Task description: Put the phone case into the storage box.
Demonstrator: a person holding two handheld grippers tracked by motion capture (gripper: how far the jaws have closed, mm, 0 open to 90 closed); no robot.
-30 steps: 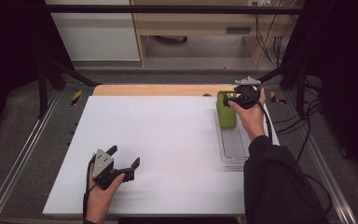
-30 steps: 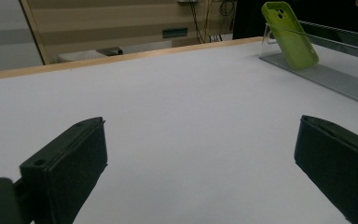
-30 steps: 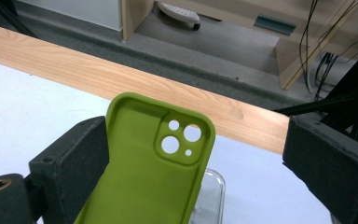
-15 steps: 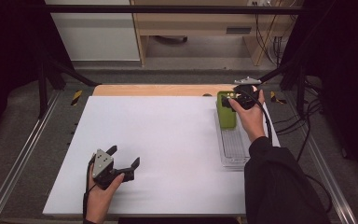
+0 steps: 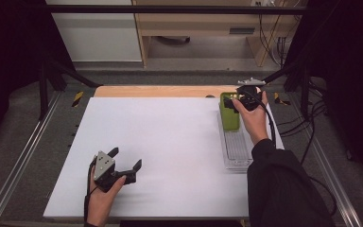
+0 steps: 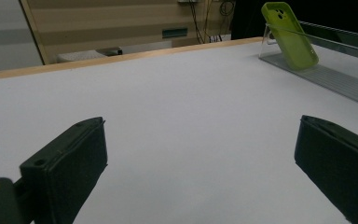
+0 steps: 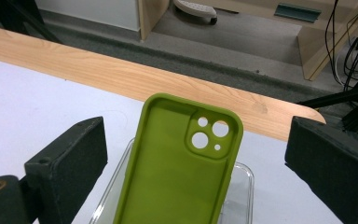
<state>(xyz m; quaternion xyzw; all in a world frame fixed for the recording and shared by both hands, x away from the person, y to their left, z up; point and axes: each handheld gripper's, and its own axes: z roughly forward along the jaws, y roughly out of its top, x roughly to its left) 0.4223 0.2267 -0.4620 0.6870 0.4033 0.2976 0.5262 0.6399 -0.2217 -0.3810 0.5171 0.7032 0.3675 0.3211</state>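
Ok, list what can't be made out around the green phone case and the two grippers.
- Green phone case: its lower end is cut off by the bottom edge of the right gripper view.
- Clear tray: how the case rests on it is too small to tell in the high view.
- Right gripper: the hand hides its jaws in the high view.
- Left gripper: nothing hidden, jaws open.

A white table (image 5: 170, 142) fills the frame's middle. At its right edge lies a clear ribbed tray (image 5: 236, 150). A green phone case (image 5: 229, 111) stands in it.
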